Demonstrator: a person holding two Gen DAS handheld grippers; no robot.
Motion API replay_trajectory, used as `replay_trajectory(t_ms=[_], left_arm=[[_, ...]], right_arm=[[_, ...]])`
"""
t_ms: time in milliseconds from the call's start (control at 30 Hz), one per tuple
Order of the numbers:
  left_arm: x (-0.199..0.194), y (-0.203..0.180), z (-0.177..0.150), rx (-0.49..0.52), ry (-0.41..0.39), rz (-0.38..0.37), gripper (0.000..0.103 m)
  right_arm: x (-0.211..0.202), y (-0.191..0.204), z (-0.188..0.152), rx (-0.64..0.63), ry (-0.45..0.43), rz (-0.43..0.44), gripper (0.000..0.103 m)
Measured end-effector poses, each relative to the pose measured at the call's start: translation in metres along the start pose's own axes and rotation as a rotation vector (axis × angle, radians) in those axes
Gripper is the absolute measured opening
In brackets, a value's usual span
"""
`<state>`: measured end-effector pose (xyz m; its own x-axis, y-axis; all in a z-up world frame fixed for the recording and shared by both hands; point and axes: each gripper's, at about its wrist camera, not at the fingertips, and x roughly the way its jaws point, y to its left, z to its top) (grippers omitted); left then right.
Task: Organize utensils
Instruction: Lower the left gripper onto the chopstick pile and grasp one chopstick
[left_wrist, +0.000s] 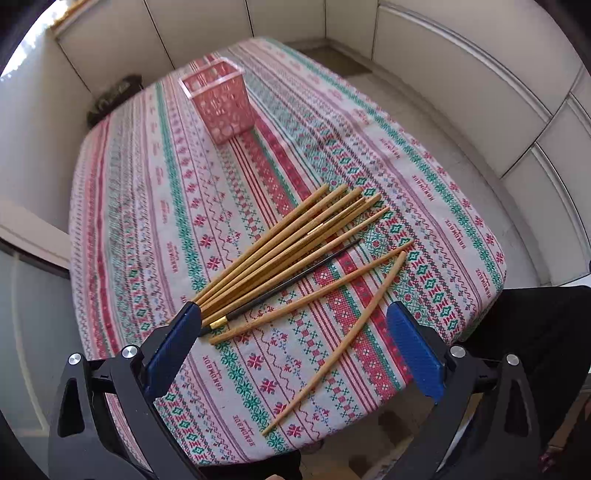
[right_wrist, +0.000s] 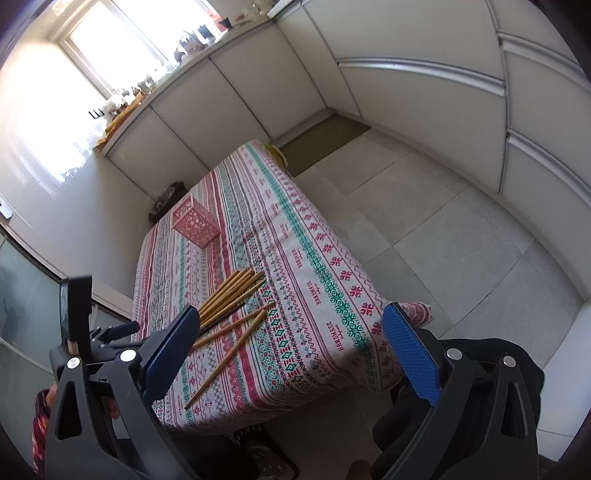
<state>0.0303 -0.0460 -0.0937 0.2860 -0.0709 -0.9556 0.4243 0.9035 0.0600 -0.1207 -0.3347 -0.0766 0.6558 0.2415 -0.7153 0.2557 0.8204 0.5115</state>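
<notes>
Looking through the left wrist view first, we are holding the left gripper (left_wrist: 291, 325) spread wide and empty above the near end of the table (left_wrist: 122, 206). The chopsticks (left_wrist: 280, 251) are lying at the centre of the frame in a fan, their near ends bunched by the left pad and their far ends splaying toward the upper right. A thin dark stick (left_wrist: 295, 280) is lying along the fan's edge, and two strays (left_wrist: 332, 291) are lying apart from the fan at lower right. The basket (left_wrist: 221, 103) is standing upright in the upper left, well apart from the pile, and nothing shows inside it. To do this pick well, we are judging that the jaws should come down across the bunched ends, where several sticks can be pinched at once, not across the splayed tips.

Turning to the right wrist view, we are holding the right gripper (right_wrist: 288, 332) spread and empty too, higher and further back from the table. The chopsticks (right_wrist: 232, 295) are showing at centre left, the basket (right_wrist: 195, 221) above them. We are judging the right side better placed for the two strays, taken one at a time near mid-length so that they hang level.
</notes>
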Motion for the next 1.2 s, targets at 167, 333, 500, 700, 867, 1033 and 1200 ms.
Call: replay_trajectory(t_ms=[167,333,500,700,867,1033,1200], left_arm=[[0.046,0.013,0.048,0.015,0.131,0.04,0.096],[0.077,0.01,0.08,0.049,0.189,0.039,0.082],[0.1,0.012,0.092,0.071,0.218,0.03,0.075],[0.114,0.022,0.103,0.073,0.218,0.015,0.065],[0.123,0.019,0.107,0.126,0.225,-0.033,0.064],[0.13,0.01,0.107,0.168,0.226,-0.011,0.067],[0.131,0.028,0.105,0.157,0.222,-0.092,0.06]], right_arm=[[0.06,-0.01,0.011,0.023,0.164,0.07,0.096],[0.1,-0.022,0.017,0.047,0.236,0.061,0.096],[0.121,-0.024,0.022,0.061,0.288,0.069,0.096],[0.133,-0.021,0.022,0.062,0.328,0.061,0.096],[0.138,-0.022,0.02,0.072,0.343,0.044,0.096],[0.143,-0.021,0.019,0.071,0.354,0.023,0.096],[0.146,-0.018,0.018,0.064,0.369,-0.026,0.096]])
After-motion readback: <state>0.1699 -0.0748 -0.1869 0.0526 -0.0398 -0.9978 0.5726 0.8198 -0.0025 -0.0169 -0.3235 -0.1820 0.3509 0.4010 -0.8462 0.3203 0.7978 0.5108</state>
